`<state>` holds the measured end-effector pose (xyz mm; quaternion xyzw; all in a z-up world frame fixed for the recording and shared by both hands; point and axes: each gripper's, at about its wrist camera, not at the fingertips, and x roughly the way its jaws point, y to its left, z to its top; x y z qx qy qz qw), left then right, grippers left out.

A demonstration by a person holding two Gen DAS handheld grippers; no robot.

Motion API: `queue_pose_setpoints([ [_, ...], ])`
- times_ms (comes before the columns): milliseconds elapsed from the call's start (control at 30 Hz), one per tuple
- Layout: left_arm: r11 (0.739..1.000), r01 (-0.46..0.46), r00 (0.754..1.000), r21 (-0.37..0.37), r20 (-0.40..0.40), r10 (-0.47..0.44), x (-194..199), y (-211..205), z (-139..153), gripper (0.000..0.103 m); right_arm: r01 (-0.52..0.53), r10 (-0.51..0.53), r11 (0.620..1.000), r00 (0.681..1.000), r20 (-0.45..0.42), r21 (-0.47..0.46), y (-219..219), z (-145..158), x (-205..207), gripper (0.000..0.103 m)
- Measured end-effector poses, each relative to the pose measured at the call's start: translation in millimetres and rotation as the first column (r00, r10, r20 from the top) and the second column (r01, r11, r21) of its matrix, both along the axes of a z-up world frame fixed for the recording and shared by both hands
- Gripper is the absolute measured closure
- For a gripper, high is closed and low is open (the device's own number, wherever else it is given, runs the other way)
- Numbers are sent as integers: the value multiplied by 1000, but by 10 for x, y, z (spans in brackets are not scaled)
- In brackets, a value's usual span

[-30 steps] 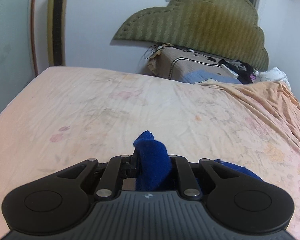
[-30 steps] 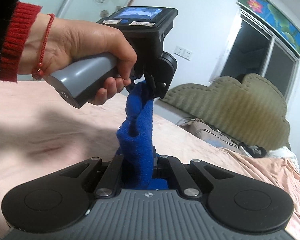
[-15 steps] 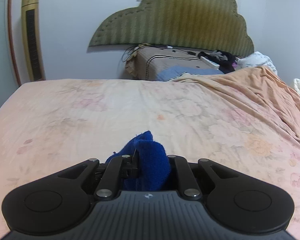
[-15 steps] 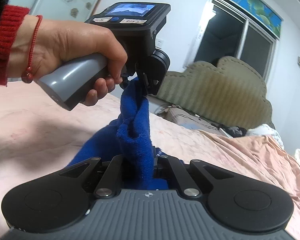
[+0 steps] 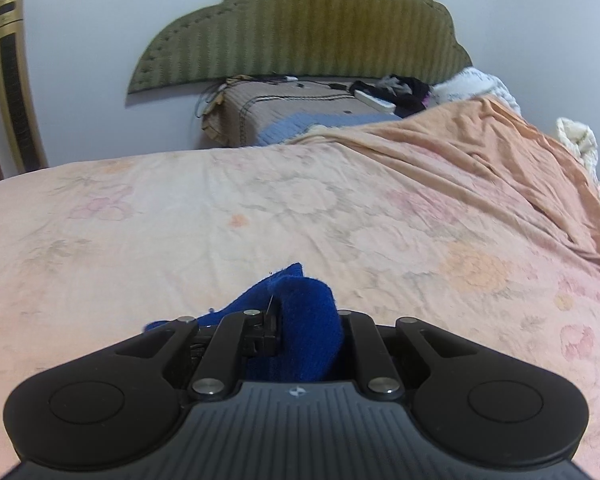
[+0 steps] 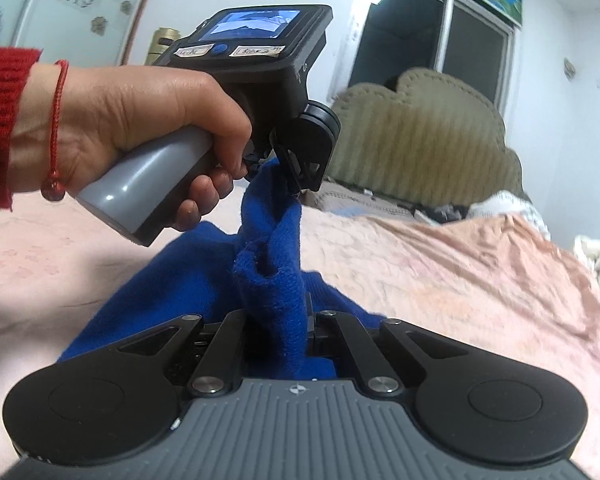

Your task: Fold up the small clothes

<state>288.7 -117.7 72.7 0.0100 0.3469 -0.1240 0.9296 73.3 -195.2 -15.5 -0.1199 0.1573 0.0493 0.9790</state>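
While both hand-held grippers (image 6: 278, 344) stay clamped, blue garment (image 6: 268, 280) sinks bedward.

Garment (image 6: 272, 288) on bed (image 5: 180, 232) between both tongs; headboard (image 5: 300, 32) behind bed.

surface: wide bed under a peach floral cotton sheet (image 5: 228, 208)
on it: blue fleece garment (image 6: 172, 276), lower part resting on sheet
far right: sheet rumpled
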Motion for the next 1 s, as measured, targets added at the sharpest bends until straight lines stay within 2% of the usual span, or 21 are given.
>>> queue_pose_setpoints([
  [133,999,25,1000,23,-10,-25,28,-204,-126,90,13,-8,996,998,-58,92,-191,-69,42,99],
  [267,999,43,999,33,-33,-42,53,-359,-256,90,20,13,972,990,-140,233,-398,-138,113,99],
  [400,997,68,997,46,-48,-66,48,-484,-372,90,27,59,918,977,-204,396,-616,-246,159,99],
  [567,996,88,994,22,-73,-86,73,-585,-462,90,39,129,824,958,-255,565,-887,-407,234,99],
  [633,997,77,993,13,-90,-76,103,-600,-484,85,39,145,801,955,-257,597,-940,-443,247,99],
  [733,998,63,993,10,-97,-62,128,-632,-500,64,38,153,795,953,-260,605,-921,-460,270,99],
  [800,999,42,997,11,-70,-42,123,-639,-460,31,38,154,791,953,-260,610,-909,-472,248,98],
  [833,1000,27,999,8,-42,-27,113,-629,-420,24,40,155,787,953,-260,616,-909,-473,246,98],
  [867,1000,17,1000,-1,-9,-17,99,-616,-376,19,43,155,782,953,-260,622,-919,-459,262,94],
  [933,1000,9,999,-22,43,-8,79,-580,-278,19,55,150,765,954,-260,642,-988,-464,263,91],
  [1000,1000,-5,999,-25,53,6,81,-535,-211,18,64,157,740,952,-264,669,-1033,-492,255,88],
])
